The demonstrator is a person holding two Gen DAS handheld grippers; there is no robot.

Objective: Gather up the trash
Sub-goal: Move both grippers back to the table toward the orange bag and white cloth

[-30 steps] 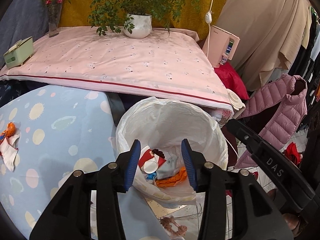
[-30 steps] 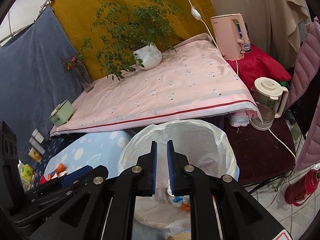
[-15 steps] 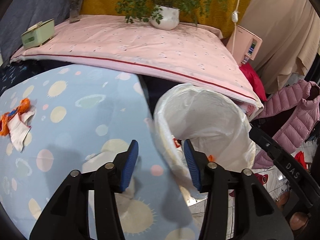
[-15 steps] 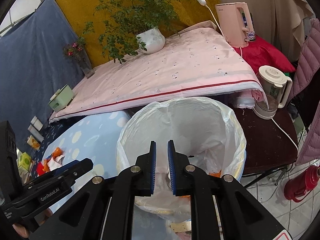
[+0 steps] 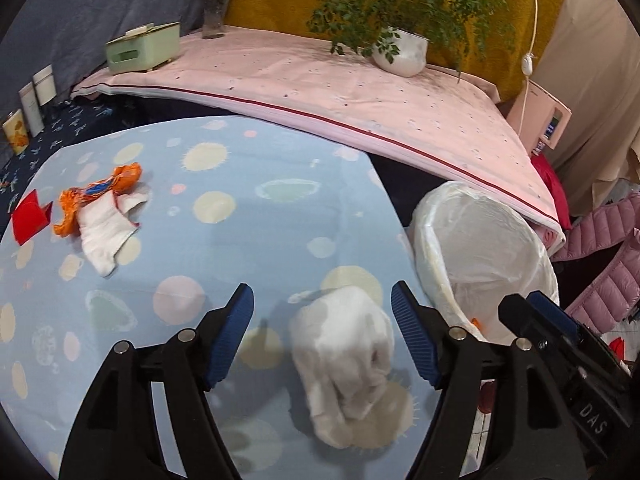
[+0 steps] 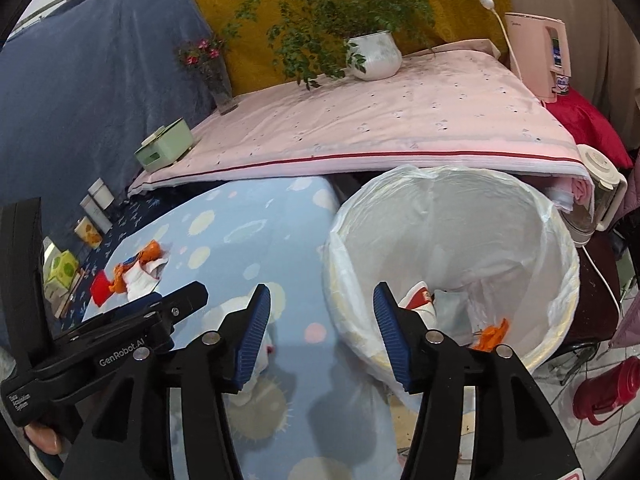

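A crumpled white tissue wad (image 5: 344, 356) lies on the blue spotted table (image 5: 260, 220), between the open jaws of my left gripper (image 5: 322, 336). Farther left lie an orange wrapper (image 5: 100, 192), a white cloth scrap (image 5: 105, 232) and a red paper piece (image 5: 30, 220). The white-lined trash bin (image 6: 452, 240) stands at the table's right edge and holds trash, including a red-and-white cup (image 6: 418, 300) and orange wrapper (image 6: 494, 332). My right gripper (image 6: 320, 336) is open and empty over the table edge beside the bin's rim.
A pink-covered surface (image 5: 340, 80) behind the table carries a potted plant (image 5: 400, 52), a green box (image 5: 142, 46) and a flower vase (image 5: 214, 8). A pink kettle (image 6: 538, 56), a glass jug (image 6: 596, 192) and a red thermos (image 6: 608, 388) stand right of the bin.
My left gripper has swung left from over the bin to over the table, with the tissue wad now between its jaws. My right gripper has opened from shut.
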